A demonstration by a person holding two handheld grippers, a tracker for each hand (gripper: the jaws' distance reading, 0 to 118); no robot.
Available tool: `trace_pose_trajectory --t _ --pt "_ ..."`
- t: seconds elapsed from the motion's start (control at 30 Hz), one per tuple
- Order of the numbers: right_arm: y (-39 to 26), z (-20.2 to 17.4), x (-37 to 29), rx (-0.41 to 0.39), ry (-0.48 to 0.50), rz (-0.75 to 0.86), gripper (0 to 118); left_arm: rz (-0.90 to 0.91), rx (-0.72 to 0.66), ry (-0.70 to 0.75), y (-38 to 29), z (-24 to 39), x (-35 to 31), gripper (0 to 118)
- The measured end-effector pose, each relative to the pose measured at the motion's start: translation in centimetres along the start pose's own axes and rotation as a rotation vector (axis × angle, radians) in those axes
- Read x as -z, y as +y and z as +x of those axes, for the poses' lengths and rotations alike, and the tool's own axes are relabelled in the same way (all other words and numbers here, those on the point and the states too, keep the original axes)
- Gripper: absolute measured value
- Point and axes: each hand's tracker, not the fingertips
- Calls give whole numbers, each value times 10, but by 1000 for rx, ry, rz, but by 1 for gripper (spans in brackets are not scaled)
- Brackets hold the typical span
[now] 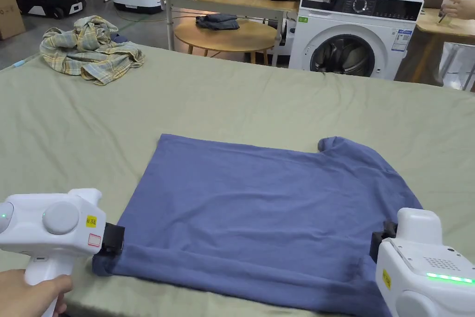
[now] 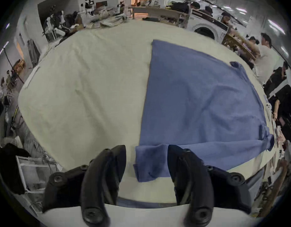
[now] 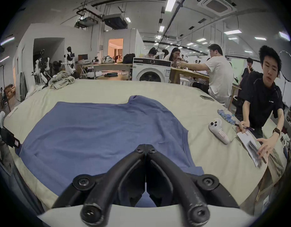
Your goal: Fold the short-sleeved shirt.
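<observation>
- The left claw (image 2: 146,163) has its jaws spread wide apart, straddling the near left corner of the blue shirt (image 2: 198,99); cloth lies between the jaws, neither visibly pressing on it.
- In the head view the left claw (image 1: 112,239) sits at the shirt's (image 1: 259,211) near left corner, with a hand (image 1: 28,292) on its white handle.
- The right claw (image 3: 146,148) has its jaws drawn together, tips meeting over the shirt (image 3: 95,129) near its right end; whether cloth is pinched between them cannot be told.
- In the head view the right claw (image 1: 381,241) rests at the shirt's near right edge.
- The shirt lies flat on the pale green desk (image 1: 232,100), its near edge turned over in a narrow band.
- Beyond the shirt, at the desk's far left corner, a plaid garment (image 1: 88,51) sits crumpled.
- Behind the desk stands a washing machine (image 1: 355,30).
- Right of the shirt lies a white controller (image 3: 218,130), and a person (image 3: 262,102) leans over papers (image 3: 249,143).
</observation>
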Motion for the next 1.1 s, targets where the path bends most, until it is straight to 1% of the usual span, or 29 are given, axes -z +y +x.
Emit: trace_pose_trajectory --t 0.1,0.2,0.23,0.27,0.3,0.33,0.43,0.53,0.6,0.63,0.67,0.7,0.73,0.83,0.9,0.93,1.0,1.07,1.1 --pt "-2 0 0 -9 -1 -16 0 -108 26 40 -5 0 24 51" --pt "-5 3 0 -9 4 -27 0 -68 62 34 -15 9 21 50" --pt "-5 4 0 -12 4 -34 0 -66 99 52 -15 15 20 45" --pt "-6 5 0 -13 0 -41 0 -60 142 57 -16 22 18 34" --pt "-6 7 0 -11 3 -45 0 -54 187 45 -16 26 18 19" --pt "-6 10 0 -7 9 -51 0 -56 199 36 -17 30 19 3" --pt "-4 17 2 0 4 -67 0 -55 232 67 -21 38 25 0" --pt "4 33 0 23 2 -97 0 -44 216 63 -22 34 20 0" --pt "11 45 2 -10 -9 -175 1 -37 203 50 -24 31 15 0" --pt "14 52 4 -26 -9 -206 9 -33 199 45 -24 30 14 0" --pt "16 58 8 -49 -11 -255 20 -31 188 41 -24 30 13 0" --pt "16 66 10 -44 -3 -287 33 -32 193 41 -24 31 12 0" --pt "16 72 13 -53 -11 -335 33 -32 194 40 -25 31 11 0" --pt "7 91 23 -26 -6 -411 44 -30 191 41 -25 32 11 0" --pt "2 101 26 -14 -15 -434 45 -32 183 38 -24 31 10 0" --pt "2 100 22 -2 -16 -447 45 -33 183 37 -24 31 10 0" --pt "-4 104 24 -7 -28 -484 45 -35 184 35 -23 31 10 0" --pt "-13 106 29 -5 -14 -539 45 -36 184 35 -23 31 10 0" --pt "-18 108 33 14 3 -568 45 -36 185 34 -23 31 10 0"
